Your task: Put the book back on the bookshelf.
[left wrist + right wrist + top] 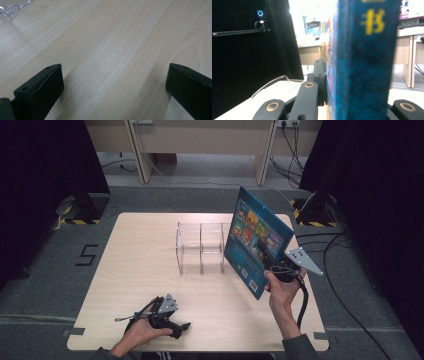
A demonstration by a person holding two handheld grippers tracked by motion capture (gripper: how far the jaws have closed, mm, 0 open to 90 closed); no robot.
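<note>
At the near left corner of the table [125,270], the left gripper [181,329] rests low on the wood in the person's left hand, jaws spread wide with nothing between them; the left gripper view looks along them across bare tabletop, with a corner of clear plastic at the far left.

Toward the middle, nearer the far edge, stands a clear rack [200,248] with upright dividers, its slots empty as far as can be seen.

Just right of it, over the right side of the table, the right gripper [278,269] holds a blue book [257,240] in the air, tilted, its picture cover facing left toward the rack. The jaws are pinched on the book's lower edge; in the right gripper view the book [362,62] stands upright between them, its spine facing the camera.

The step in hand looks like carrying the book to the rack to file it. The next move would call for bringing the book upright, lining its lower edge up with a slot between two dividers, and lowering it straight so it does not catch a wall or push the light rack along the table. The free left gripper could steady the rack.
</note>
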